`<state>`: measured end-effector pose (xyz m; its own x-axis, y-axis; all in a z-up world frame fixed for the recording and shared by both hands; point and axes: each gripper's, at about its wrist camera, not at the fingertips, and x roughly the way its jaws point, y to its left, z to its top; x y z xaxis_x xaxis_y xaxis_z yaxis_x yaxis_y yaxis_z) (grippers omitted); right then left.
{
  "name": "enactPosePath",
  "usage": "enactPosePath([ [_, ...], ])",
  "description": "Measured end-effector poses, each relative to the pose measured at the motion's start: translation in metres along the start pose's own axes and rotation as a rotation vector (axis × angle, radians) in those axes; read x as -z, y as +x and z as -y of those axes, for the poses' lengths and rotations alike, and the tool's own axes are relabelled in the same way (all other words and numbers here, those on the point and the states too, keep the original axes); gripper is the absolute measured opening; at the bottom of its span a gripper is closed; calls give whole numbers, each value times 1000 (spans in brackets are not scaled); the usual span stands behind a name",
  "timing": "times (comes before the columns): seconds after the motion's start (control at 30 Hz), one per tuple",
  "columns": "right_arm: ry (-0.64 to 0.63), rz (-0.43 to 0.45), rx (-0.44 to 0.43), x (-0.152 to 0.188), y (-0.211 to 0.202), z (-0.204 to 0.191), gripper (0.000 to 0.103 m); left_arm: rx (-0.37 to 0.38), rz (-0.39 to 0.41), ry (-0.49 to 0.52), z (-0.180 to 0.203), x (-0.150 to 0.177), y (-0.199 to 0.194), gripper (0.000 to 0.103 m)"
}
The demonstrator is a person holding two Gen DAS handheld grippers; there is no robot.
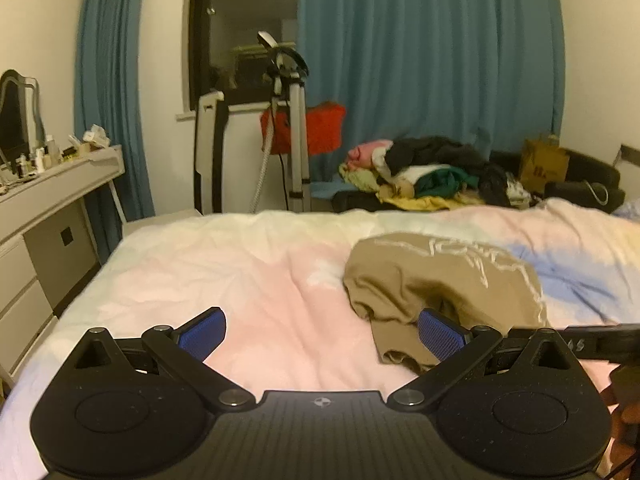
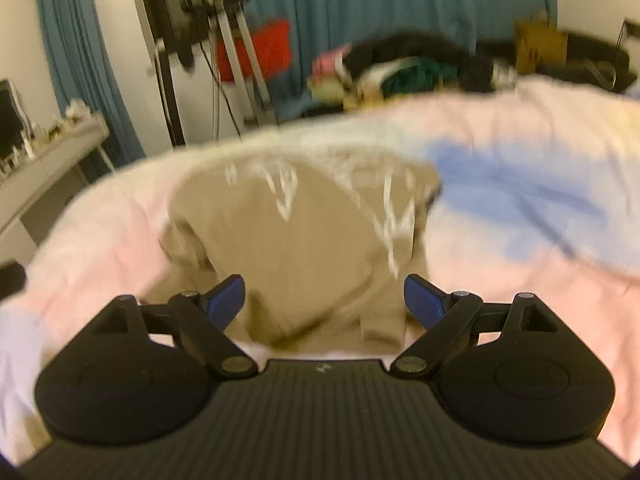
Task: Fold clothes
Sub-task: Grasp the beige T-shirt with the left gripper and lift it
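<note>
- Tan sweatshirt bunched on bed; no neat fold visible; folding judged barely begun
- Left claw spread wide, empty; right claw wide, empty, sweatshirt just ahead
- Clothes pile beyond bed apparently left

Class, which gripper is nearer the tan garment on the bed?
Right. The right gripper hangs open directly over the tan garment; the left gripper sits open off its left edge.

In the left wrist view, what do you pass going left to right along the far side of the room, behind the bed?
Mirror → dressing table → tripod stand → red bag → clothes pile → brown paper bag.
</note>
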<state>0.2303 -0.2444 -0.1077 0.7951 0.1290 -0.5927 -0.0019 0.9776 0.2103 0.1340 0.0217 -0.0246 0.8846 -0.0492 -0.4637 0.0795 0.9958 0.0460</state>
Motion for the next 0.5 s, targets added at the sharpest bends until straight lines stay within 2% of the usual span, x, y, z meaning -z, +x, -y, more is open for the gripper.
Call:
enactPosePath([
  [0.1,-18,-59,-25,9,18,-9,88,0,-5,38,6,4,14,103],
  [0.17,-86,-47,-44,17,19,-23,88,-7,-3,64,10,7,23,103],
  [0.23,-214,-7,-19,24,23,-41,88,-15,-3,68,12,9,29,103],
  [0.33,-278,28,110,28,37,-46,88,-18,-7,66,13,13,37,103],
  [0.43,-204,154,172,19,24,-30,88,-12,-2,73,18,16,38,103],
  [0.5,-125,278,198,7,3,-18,88,-10,27,92,23,19,35,103],
])
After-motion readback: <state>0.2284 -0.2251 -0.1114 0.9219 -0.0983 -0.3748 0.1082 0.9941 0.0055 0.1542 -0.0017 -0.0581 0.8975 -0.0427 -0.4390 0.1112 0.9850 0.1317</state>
